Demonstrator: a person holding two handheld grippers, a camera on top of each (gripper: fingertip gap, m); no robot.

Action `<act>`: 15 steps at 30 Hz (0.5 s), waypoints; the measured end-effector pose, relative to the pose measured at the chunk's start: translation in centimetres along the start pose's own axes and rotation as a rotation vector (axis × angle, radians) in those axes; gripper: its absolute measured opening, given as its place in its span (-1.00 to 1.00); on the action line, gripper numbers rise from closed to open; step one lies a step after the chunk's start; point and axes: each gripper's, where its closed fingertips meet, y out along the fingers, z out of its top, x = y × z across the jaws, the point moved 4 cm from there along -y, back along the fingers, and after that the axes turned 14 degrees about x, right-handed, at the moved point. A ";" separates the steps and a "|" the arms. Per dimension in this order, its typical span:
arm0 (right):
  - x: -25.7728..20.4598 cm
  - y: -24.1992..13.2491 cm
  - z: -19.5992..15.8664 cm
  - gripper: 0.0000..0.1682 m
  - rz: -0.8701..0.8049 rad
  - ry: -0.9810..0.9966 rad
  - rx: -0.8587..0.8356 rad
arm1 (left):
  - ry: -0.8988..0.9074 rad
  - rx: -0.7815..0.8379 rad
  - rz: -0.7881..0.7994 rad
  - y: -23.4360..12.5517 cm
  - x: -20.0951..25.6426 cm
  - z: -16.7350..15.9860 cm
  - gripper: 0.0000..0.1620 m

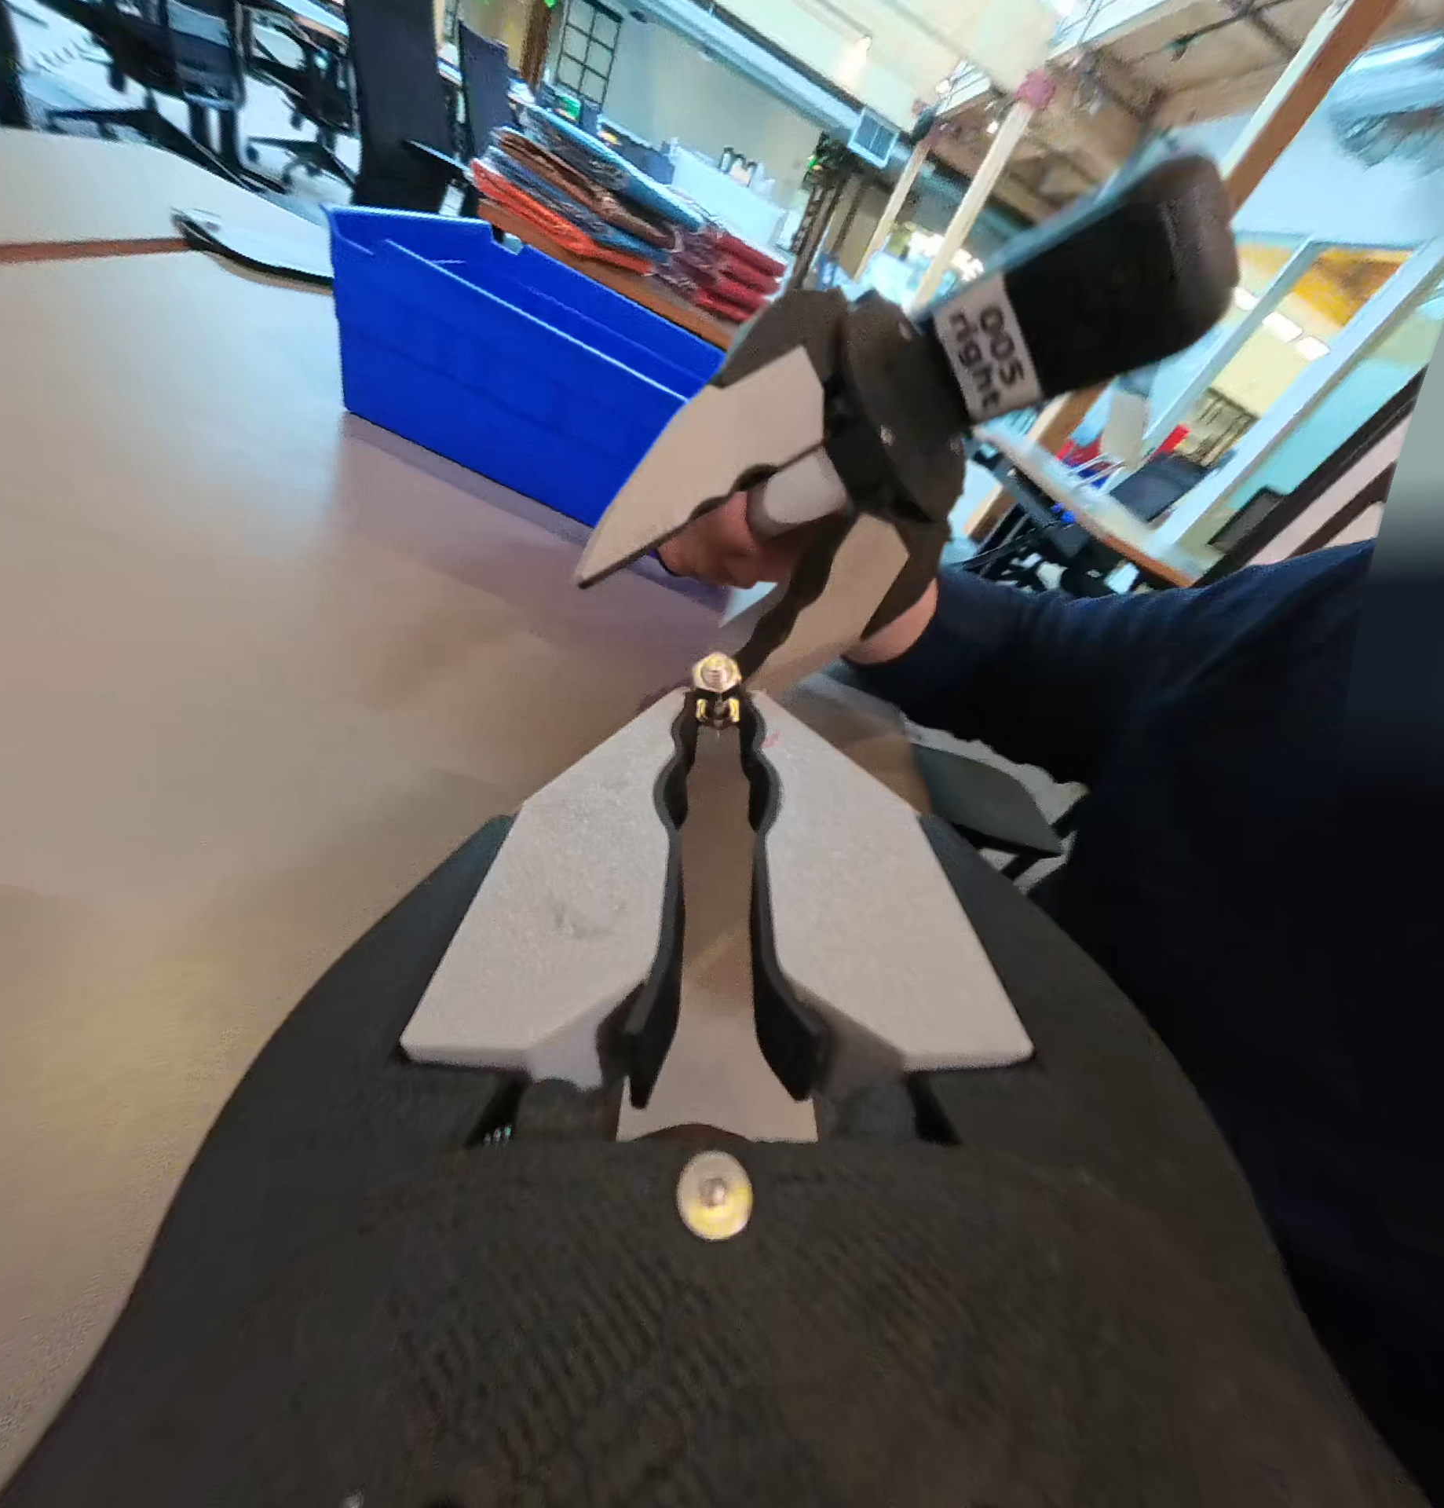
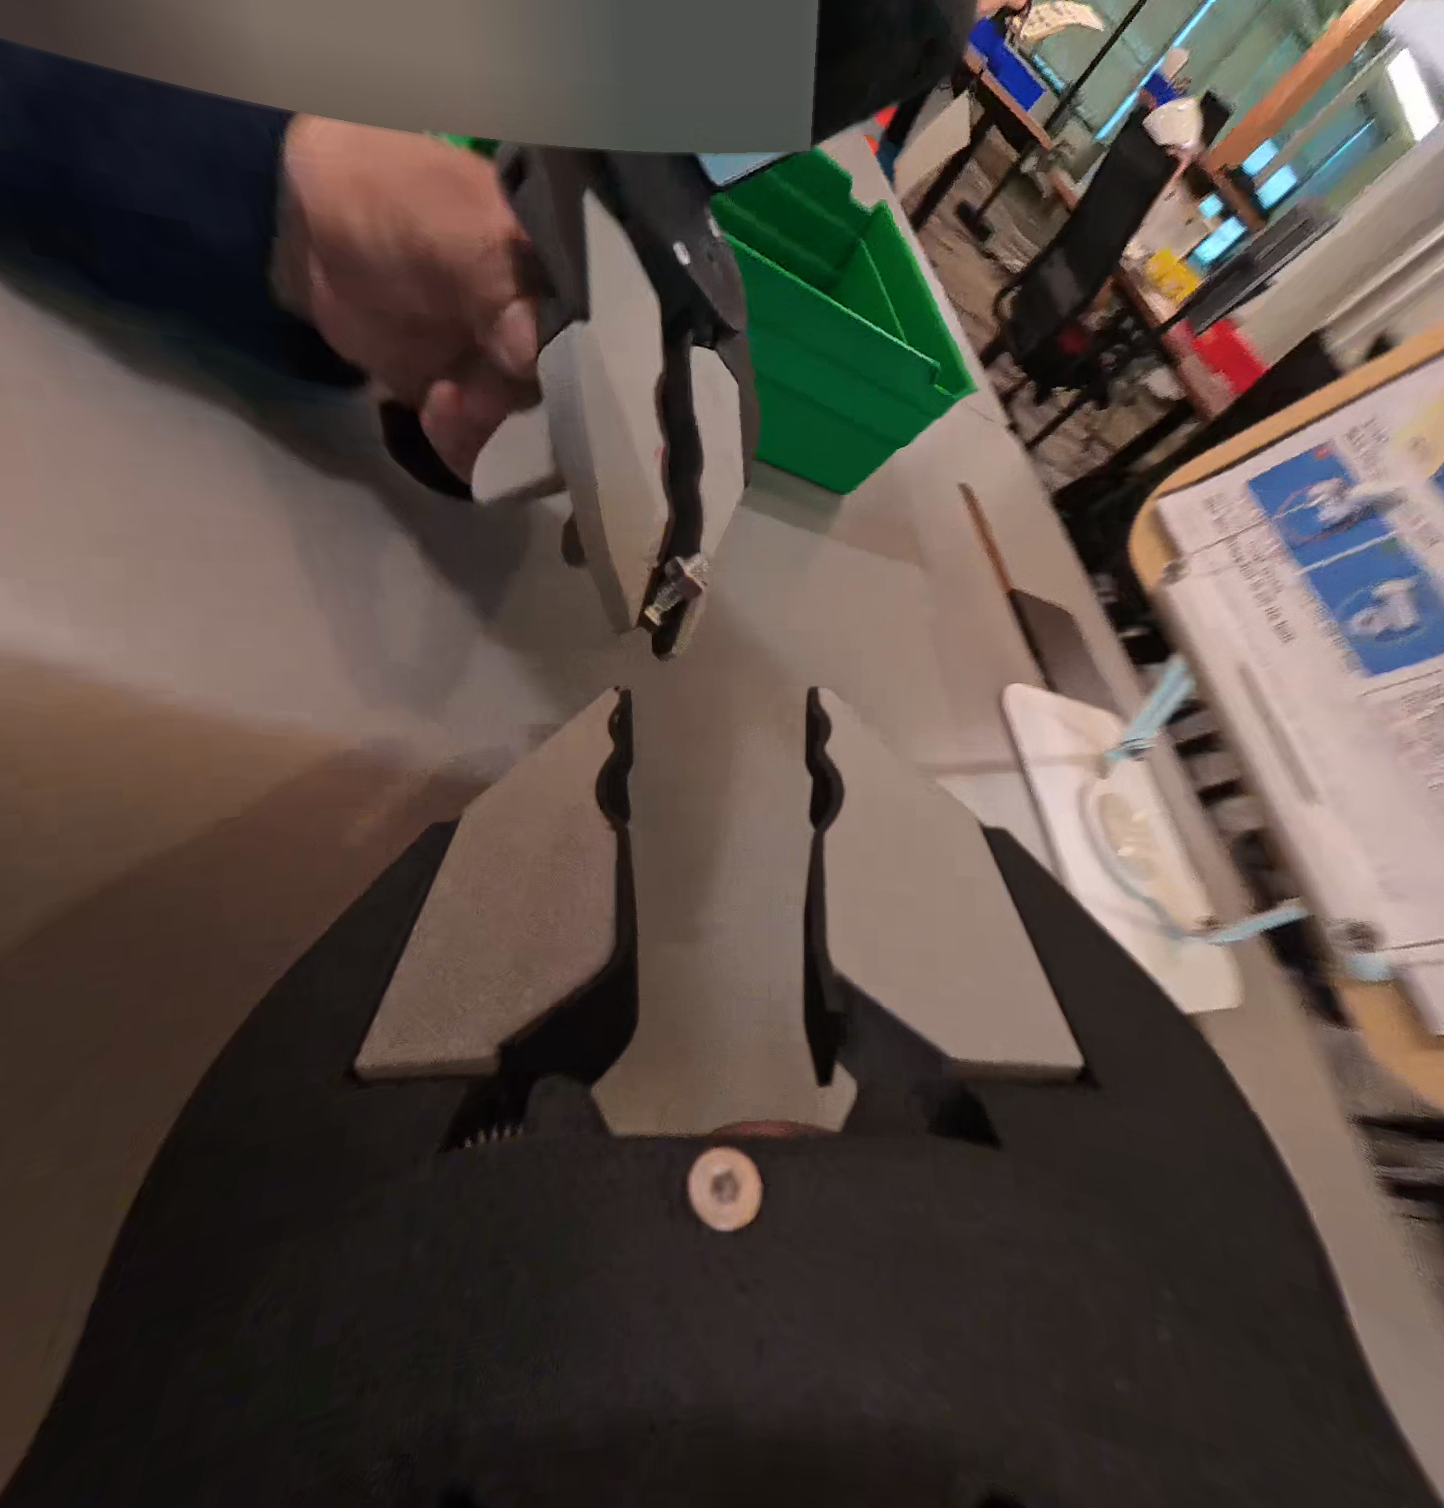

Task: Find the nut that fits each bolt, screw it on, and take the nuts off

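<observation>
My left gripper (image 1: 717, 711) is shut on a small silver bolt (image 1: 717, 674) that sticks out past its tips, held above the table. In the right wrist view the left gripper (image 2: 668, 624) hangs just beyond my own tips, and the bolt (image 2: 661, 608) carries a silver nut (image 2: 687, 571). My right gripper (image 2: 717, 694) is open and empty, its jaws wide apart, a short way below the bolt. In the left wrist view the right gripper (image 1: 671, 618) comes in from the upper right, with one finger (image 1: 755, 653) close beside the bolt.
A blue bin (image 1: 498, 351) stands on the beige table (image 1: 212, 612) behind the grippers. A green bin (image 2: 832, 351) stands at the far edge. A white tray (image 2: 1053, 759) and printed sheets (image 2: 1314, 653) lie to the right. A person's hand (image 2: 400, 269) holds the left gripper. The grippers are tip to tip, or close to it.
</observation>
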 end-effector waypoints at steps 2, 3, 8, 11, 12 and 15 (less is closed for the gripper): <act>-0.5 0.3 0.7 -0.54 -0.024 -0.141 -0.004 | -0.069 0.001 -0.024 -0.1 0.1 -0.1 -0.91; -0.8 0.4 1.3 -0.57 -0.035 -0.195 0.012 | -0.103 0.004 -0.023 -0.1 -0.1 -0.1 -0.91; -2.1 0.8 2.7 -0.69 -0.021 -0.349 0.025 | -0.220 -0.013 -0.054 -0.1 -0.2 -0.7 -0.91; -2.5 1.2 2.3 -0.67 0.015 -0.347 0.014 | -0.231 -0.043 -0.068 0.1 0.1 -1.2 -0.90; -2.6 1.2 2.3 -0.70 0.026 -0.337 0.013 | -0.235 -0.044 -0.069 0.1 0.1 -1.2 -0.91; -2.9 1.0 2.3 -0.77 0.051 -0.330 0.020 | -0.251 -0.045 -0.088 0.1 0.3 -1.2 -0.91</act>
